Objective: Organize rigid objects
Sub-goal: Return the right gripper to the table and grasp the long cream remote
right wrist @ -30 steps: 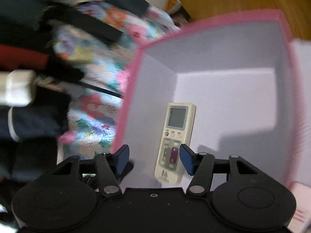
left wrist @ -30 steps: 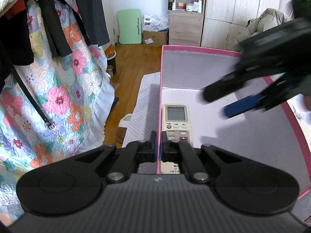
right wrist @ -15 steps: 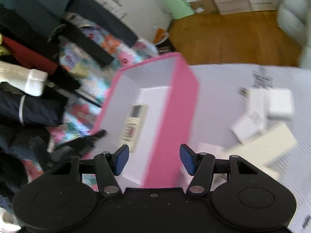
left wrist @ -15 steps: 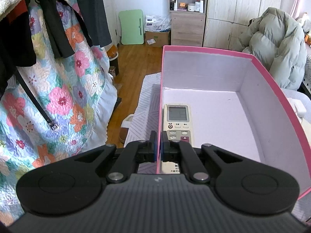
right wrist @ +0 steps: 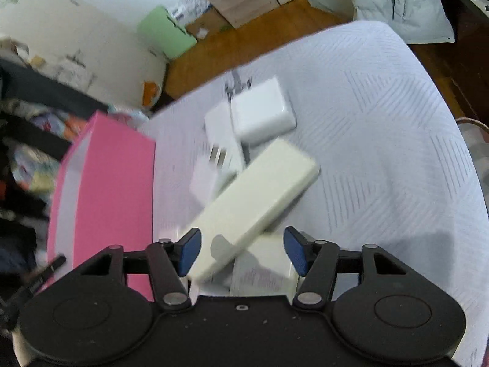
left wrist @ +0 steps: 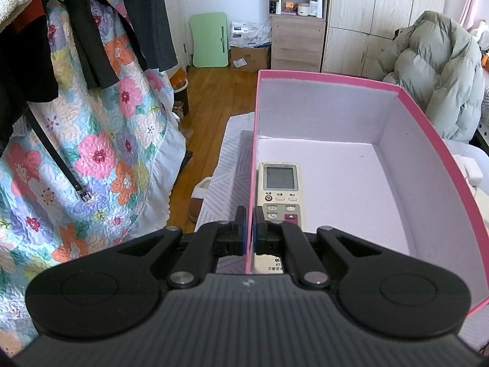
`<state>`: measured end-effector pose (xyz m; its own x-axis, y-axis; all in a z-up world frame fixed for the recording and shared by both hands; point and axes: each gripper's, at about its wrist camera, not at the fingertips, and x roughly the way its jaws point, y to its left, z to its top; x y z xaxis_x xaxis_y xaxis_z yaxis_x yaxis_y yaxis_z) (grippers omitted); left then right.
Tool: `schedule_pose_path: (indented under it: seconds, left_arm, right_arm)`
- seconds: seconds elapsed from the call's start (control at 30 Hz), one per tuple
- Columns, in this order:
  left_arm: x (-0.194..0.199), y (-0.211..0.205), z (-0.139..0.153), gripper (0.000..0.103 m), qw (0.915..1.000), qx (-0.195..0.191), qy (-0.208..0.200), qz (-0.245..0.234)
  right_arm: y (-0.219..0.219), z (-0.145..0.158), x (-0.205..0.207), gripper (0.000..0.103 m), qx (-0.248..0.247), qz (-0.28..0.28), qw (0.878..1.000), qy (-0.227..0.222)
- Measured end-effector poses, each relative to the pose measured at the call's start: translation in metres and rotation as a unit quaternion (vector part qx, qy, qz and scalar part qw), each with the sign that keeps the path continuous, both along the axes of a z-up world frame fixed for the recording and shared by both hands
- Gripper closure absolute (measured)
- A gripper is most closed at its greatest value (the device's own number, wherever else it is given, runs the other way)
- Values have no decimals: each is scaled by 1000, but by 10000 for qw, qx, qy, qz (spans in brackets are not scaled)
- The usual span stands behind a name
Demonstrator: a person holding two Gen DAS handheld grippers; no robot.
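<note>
So the only writing you could really make out was on the remote (left wrist: 279, 197) lying in the pink box (left wrist: 428, 128): small Chinese labels over the buttons, plus "QU", "KT" and a line of Chinese characters at its bottom end, half hidden behind the left claw (left wrist: 249, 234). It had a grey screen on top, a red power button under that, and it lay flat against the box's left wall. A cardboard box (left wrist: 249, 56) by the far wall had a label too, but it was way too small to read.

The left claw was clenched on the box's left wall, one pad outside and one inside, right at the near corner.

The right claw (right wrist: 241, 252) was opening, with its blue pads standing clear of everything. The near end of a cream bar-shaped thing (right wrist: 253, 205) sat in the gap between them, lying diagonally across a pile on the pale quilted bed cover (right wrist: 382, 122). The view was pretty blurred. Behind the bar were two white chargers (right wrist: 259, 110), and under it was something flat and white with print I couldn't read (right wrist: 259, 275). The pink box stood just left of the pile.

Around all that there was a floral quilt (left wrist: 101, 140) with dark clothes hanging over it, a green folding board (left wrist: 209, 39), a wooden wardrobe (left wrist: 382, 15) and a pale puffer jacket (left wrist: 440, 76).
</note>
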<state>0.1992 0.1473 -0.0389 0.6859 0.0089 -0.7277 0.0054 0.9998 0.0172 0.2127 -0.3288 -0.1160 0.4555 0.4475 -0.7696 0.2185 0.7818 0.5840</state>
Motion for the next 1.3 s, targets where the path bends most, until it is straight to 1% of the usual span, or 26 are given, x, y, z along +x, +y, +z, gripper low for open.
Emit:
schedule_pose_path:
  seconds: [0.1,0.13,0.17,0.2,0.27,0.3,0.33,0.4,0.43,0.5,0.53,0.6,0.7,0.77,0.83,0.9,0.97,1.13,1.3]
  left_arm:
    - [1,0,0,100,10000,-5,8,16]
    - [1,0,0,100,10000,-8,11,14]
    - [1,0,0,100,10000,-5,12,11]
    - [1,-1,0,100,10000,5,12,14]
    - [1,0,-1,100,10000,14,21,24]
    - [1,0,-1,100,10000,7,27,27]
    - [1,0,-1,100,10000,-2,27,29]
    - [1,1,-1,100,10000,-30,34,49]
    - [1,1,-2,100,10000,-34,40,49]
    - [2,1,-2,100,10000,-42,51,38]
    - [2,1,-2,100,10000,-34,49,43]
    - [2,2,-2,100,10000,-35,51,49]
    - [2,3,-3,100,9999,-70,61,46]
    - [2,3,-3,100,10000,-59,58,49]
    - [2,3,-3,100,9999,-71,62,50]
    - [2,4,-3,100,9999,-106,60,79]
    - [0,5,-4,100,9999,-126,47,91]
    - [0,7,-6,100,9998,-159,43,94]
    - [-2,7,-5,100,9998,-187,45,73]
  right_arm:
    - [-6,-12,10,34,140,-153,9997,114]
    - [-7,-19,14,34,298,-149,9993,158]
    - [-8,-23,16,33,502,-206,9985,111]
    - [-8,-27,17,30,715,-254,9971,89]
    - [-8,-33,17,30,993,-444,9941,39]
    - [-10,-36,15,38,1110,-561,9922,27]
    - [-10,-39,12,43,1188,-730,9902,60]
    - [-14,-46,5,68,1290,-953,9871,13]
    - [-16,-49,2,76,1338,-1056,9854,-42]
    - [-16,-49,-2,80,1515,-1156,9815,-163]
    - [-16,-47,-4,80,1550,-1151,9809,-248]
    - [-15,-39,-8,81,1393,-1089,9834,-419]
    - [-8,-19,-8,82,1013,-848,9887,-705]
    - [1,-2,-5,82,578,-527,9931,-879]
    - [12,10,0,82,242,-188,9958,-868]
    - [15,14,6,81,62,-104,9978,-659]
    - [16,13,13,80,26,-95,9983,-567]
    - [14,7,24,78,301,-199,9983,-464]
    - [15,0,20,75,388,-256,9980,-424]
